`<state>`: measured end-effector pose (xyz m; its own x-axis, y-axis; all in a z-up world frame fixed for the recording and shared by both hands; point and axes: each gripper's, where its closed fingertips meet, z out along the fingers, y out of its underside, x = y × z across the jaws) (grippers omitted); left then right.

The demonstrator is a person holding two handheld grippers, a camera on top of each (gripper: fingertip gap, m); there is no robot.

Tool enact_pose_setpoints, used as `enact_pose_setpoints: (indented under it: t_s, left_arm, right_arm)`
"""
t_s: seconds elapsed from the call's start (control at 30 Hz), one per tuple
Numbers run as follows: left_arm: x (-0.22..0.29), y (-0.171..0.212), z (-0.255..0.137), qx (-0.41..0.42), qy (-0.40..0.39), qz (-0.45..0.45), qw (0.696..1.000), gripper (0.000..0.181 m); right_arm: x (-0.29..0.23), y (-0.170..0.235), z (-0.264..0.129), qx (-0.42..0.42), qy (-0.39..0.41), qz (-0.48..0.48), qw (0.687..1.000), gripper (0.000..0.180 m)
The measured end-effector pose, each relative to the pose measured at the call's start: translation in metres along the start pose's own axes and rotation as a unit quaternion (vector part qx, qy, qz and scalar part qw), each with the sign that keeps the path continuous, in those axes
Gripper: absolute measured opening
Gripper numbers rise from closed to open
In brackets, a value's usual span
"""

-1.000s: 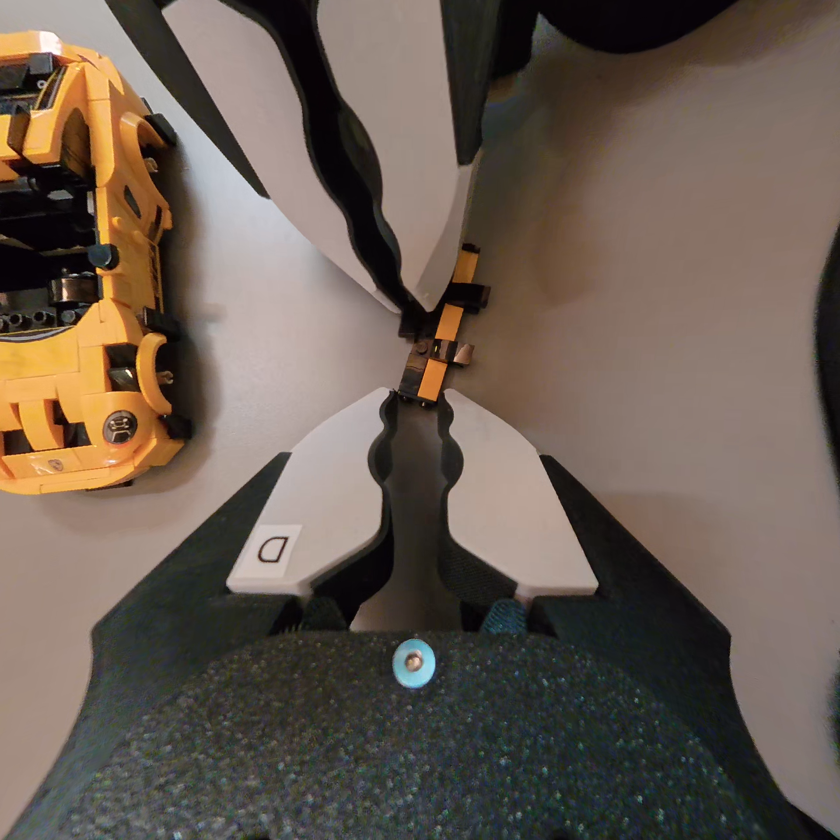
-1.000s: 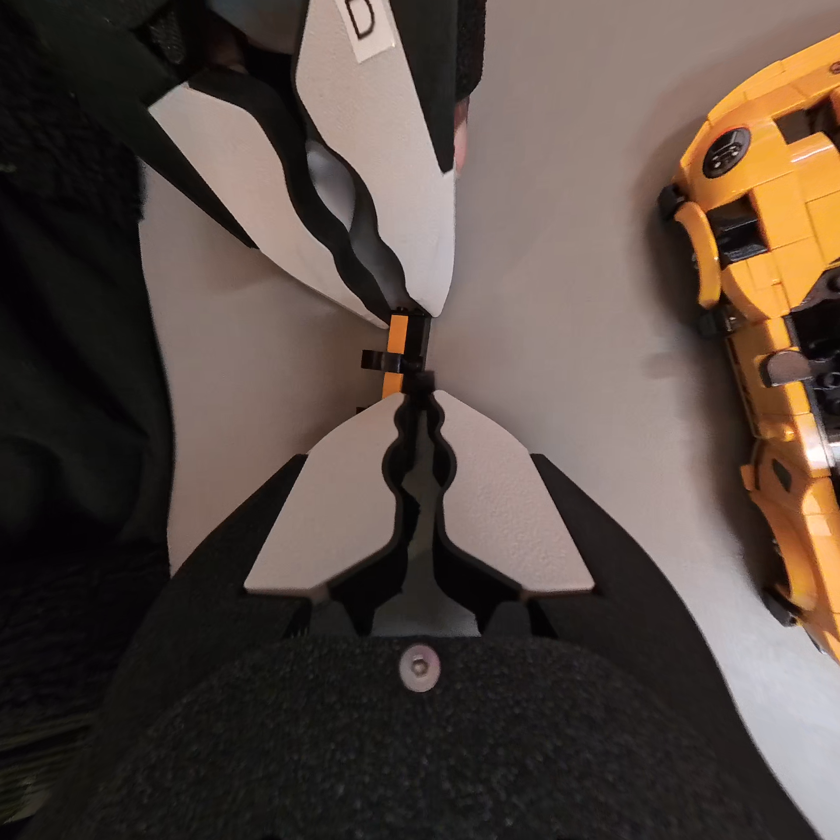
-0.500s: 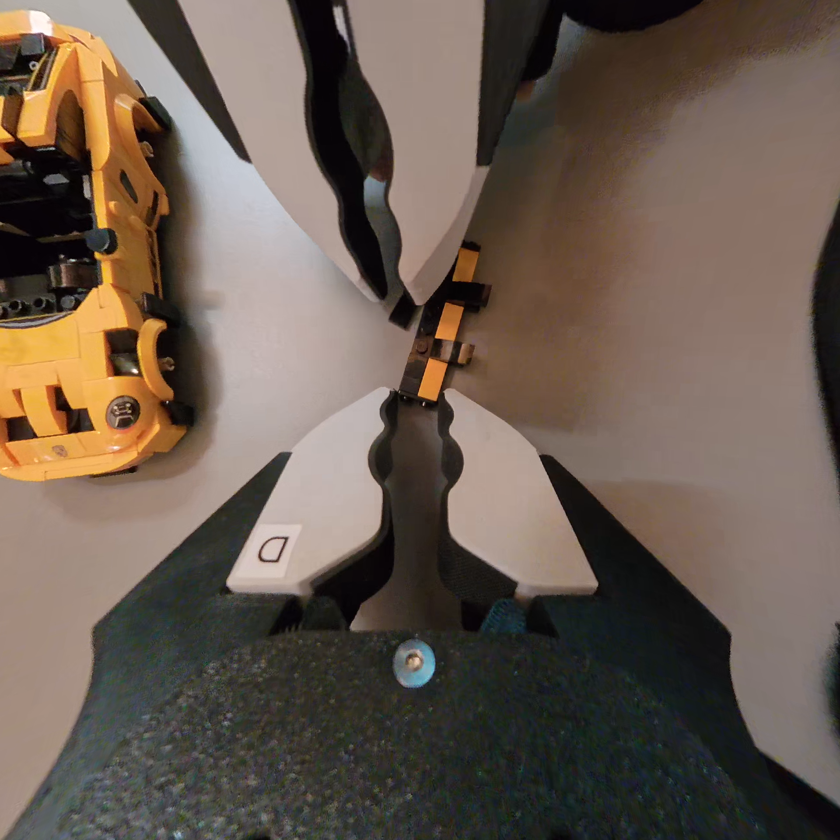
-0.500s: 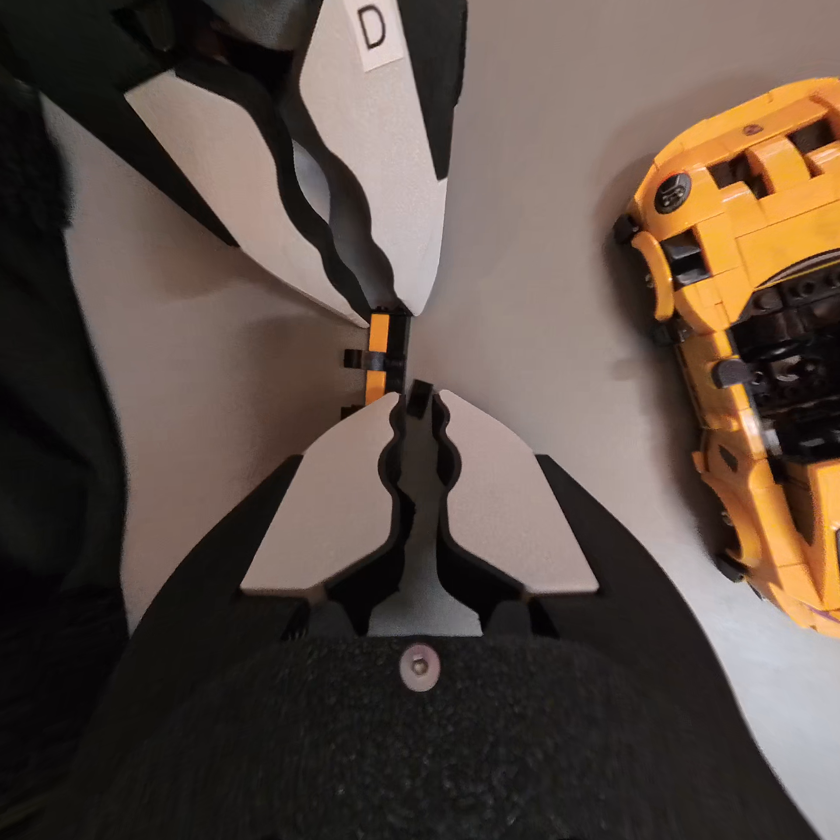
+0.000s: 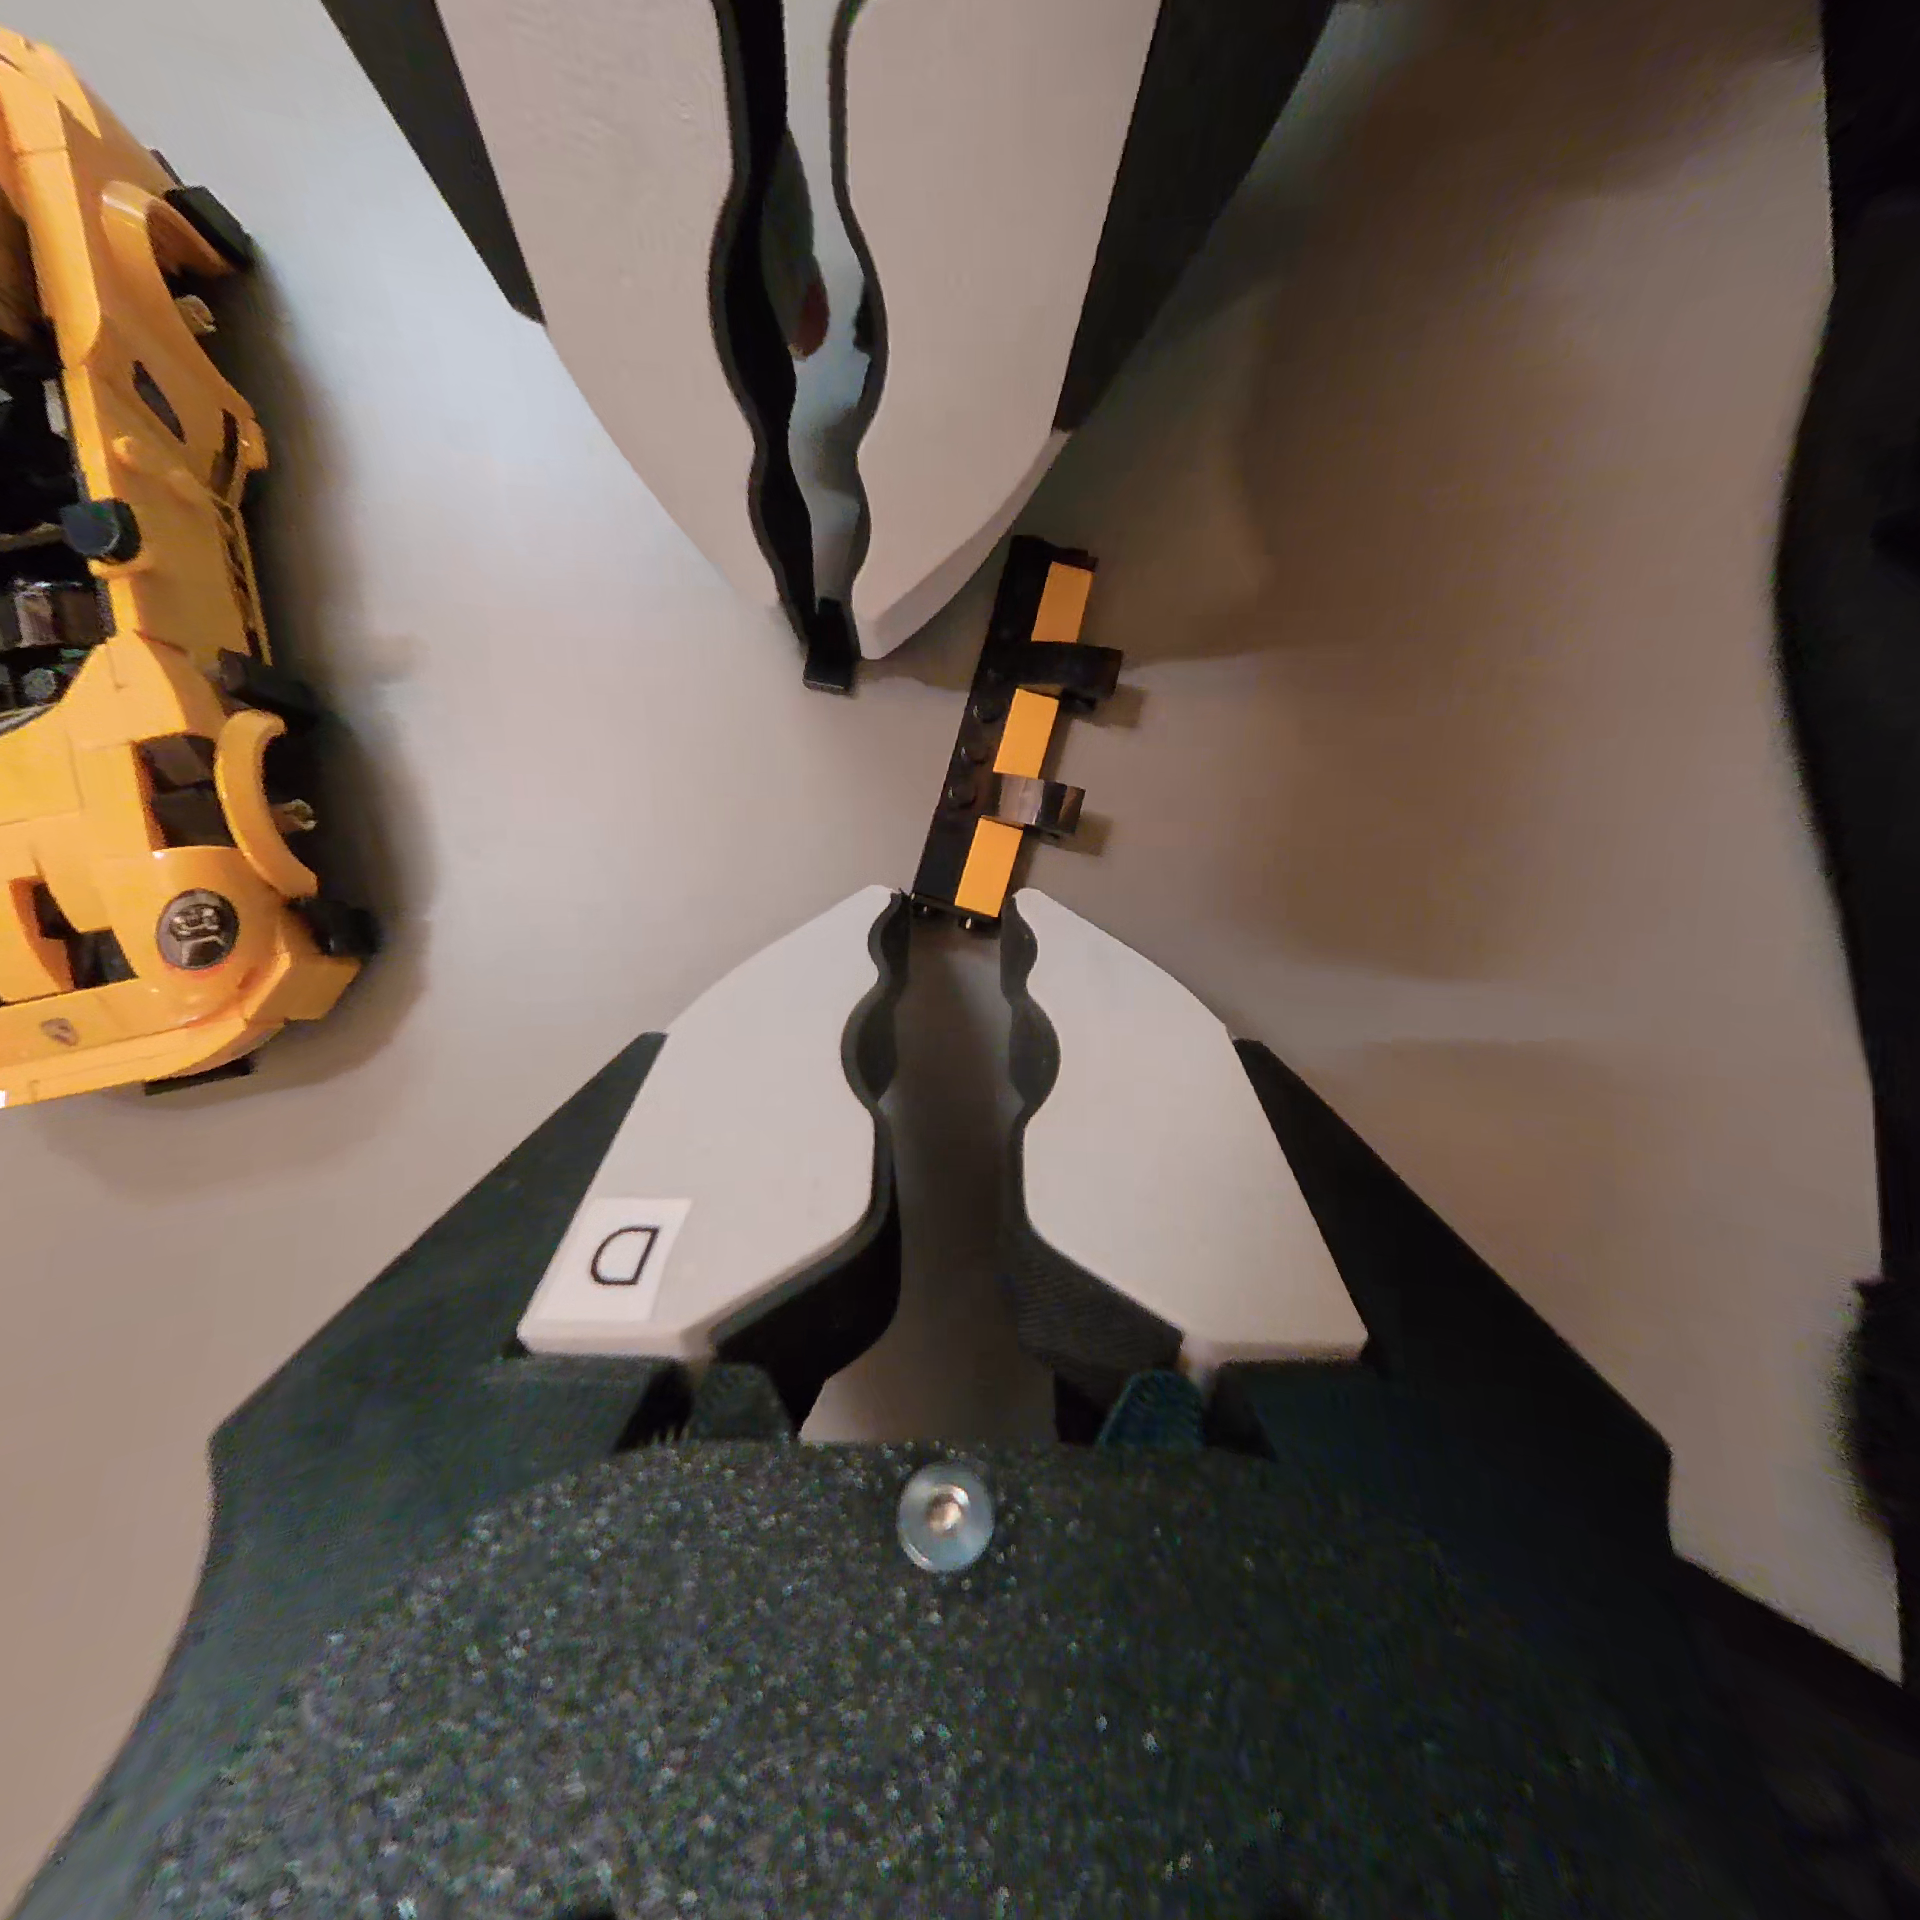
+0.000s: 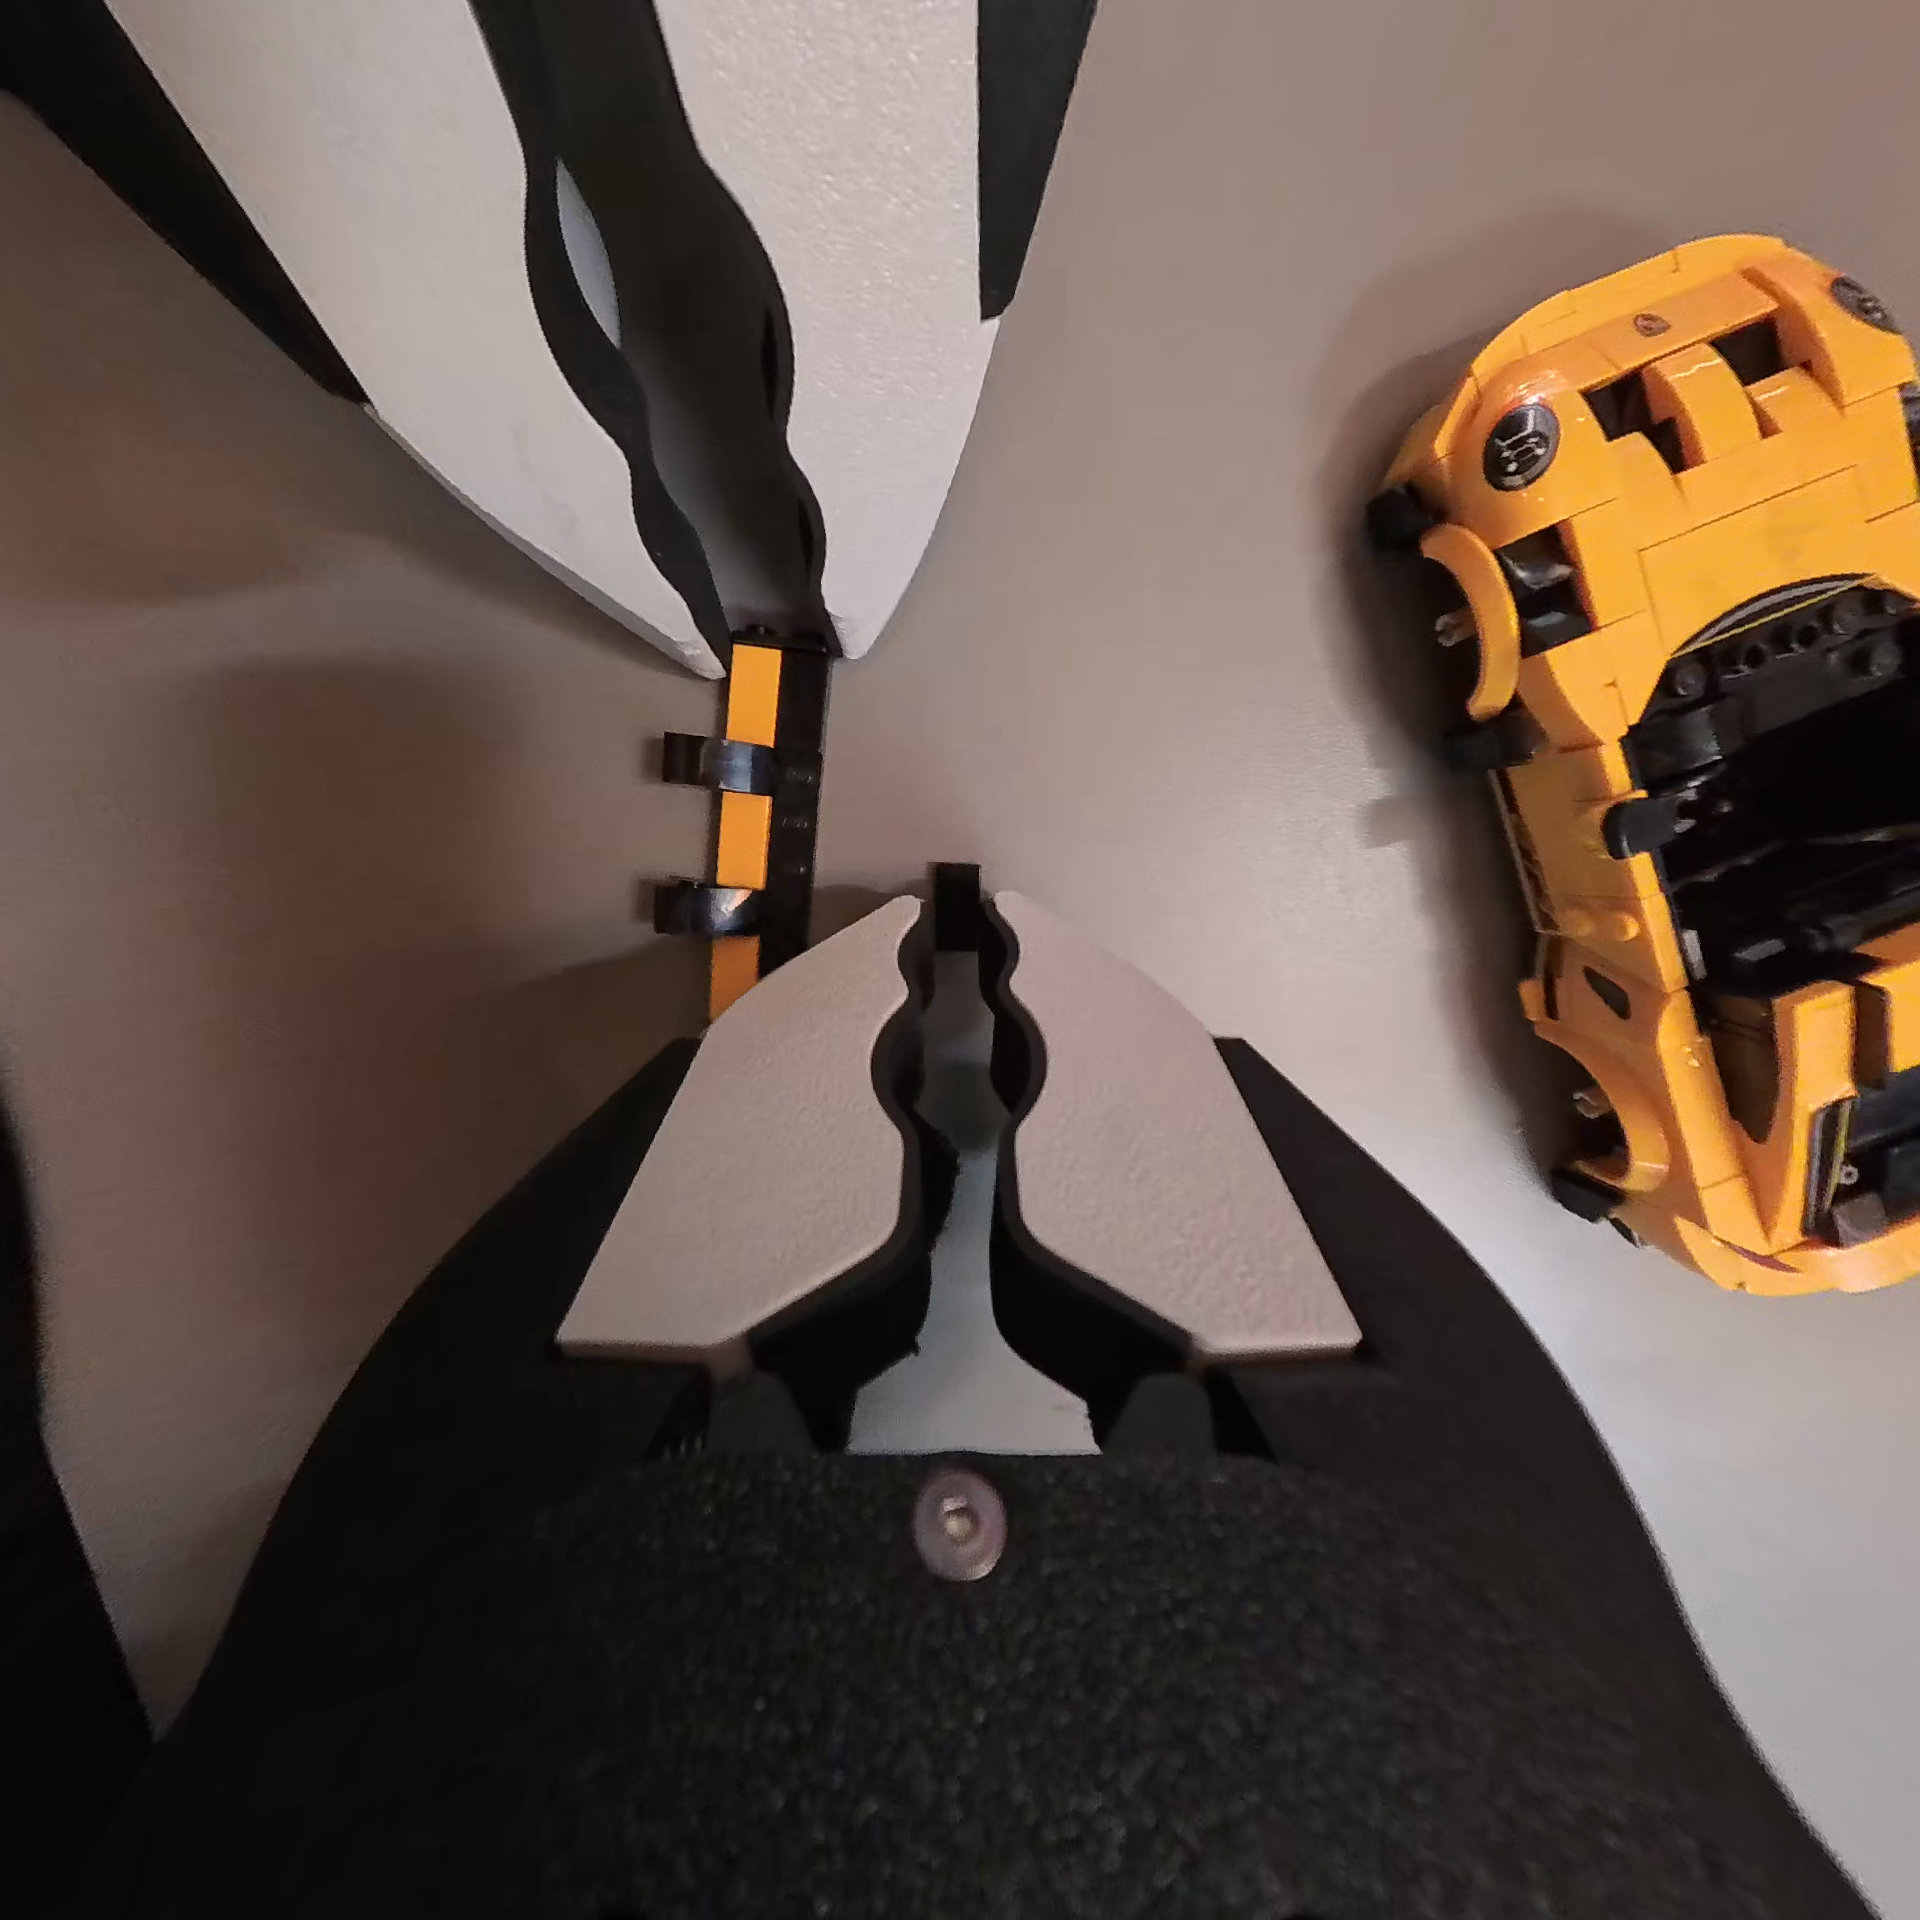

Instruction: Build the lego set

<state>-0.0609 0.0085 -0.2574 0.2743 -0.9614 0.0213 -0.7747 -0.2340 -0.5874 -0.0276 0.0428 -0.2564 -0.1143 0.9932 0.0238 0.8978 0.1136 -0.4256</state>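
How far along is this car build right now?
Mostly done: the yellow car has its body built, cabin still open. In hand: left gripper pinches a black-and-orange strip; right gripper pinches a small black piece, not joined to it. Left: join them, fit to the car.

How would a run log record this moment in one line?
left gripper: holds strip | right gripper: holds black piece | car: on table

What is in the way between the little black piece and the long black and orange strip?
Nothing visible. The small black piece in the right gripper sits apart from the strip held by the left gripper, with only bare table between.
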Motion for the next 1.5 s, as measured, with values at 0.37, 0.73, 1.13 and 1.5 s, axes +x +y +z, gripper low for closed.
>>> enact_pose_setpoints:
  t_s: [0.37, 0.73, 1.13, 1.5]
  left_arm:
    - [-0.015, -0.008, 0.004, 0.013, -0.051, -0.004, 0.999, 0.016]
    - [-0.015, -0.008, 0.004, 0.011, -0.053, -0.002, 0.999, 0.016]
    - [-0.015, -0.008, 0.004, 0.011, -0.053, -0.003, 0.999, 0.016]
    - [-0.016, -0.009, 0.005, 0.013, -0.055, -0.003, 0.998, 0.016]
  right_arm:
    - [-0.014, -0.006, -0.005, 0.014, -0.103, 0.063, 0.993, 0.007]
    - [-0.013, -0.005, -0.002, 0.0, -0.122, 0.068, 0.99, 0.008]
    - [-0.009, -0.01, -0.007, 0.019, -0.133, 0.08, 0.988, 0.008]
    - [-0.009, -0.009, -0.003, 0.013, -0.109, 0.055, 0.992, 0.0]
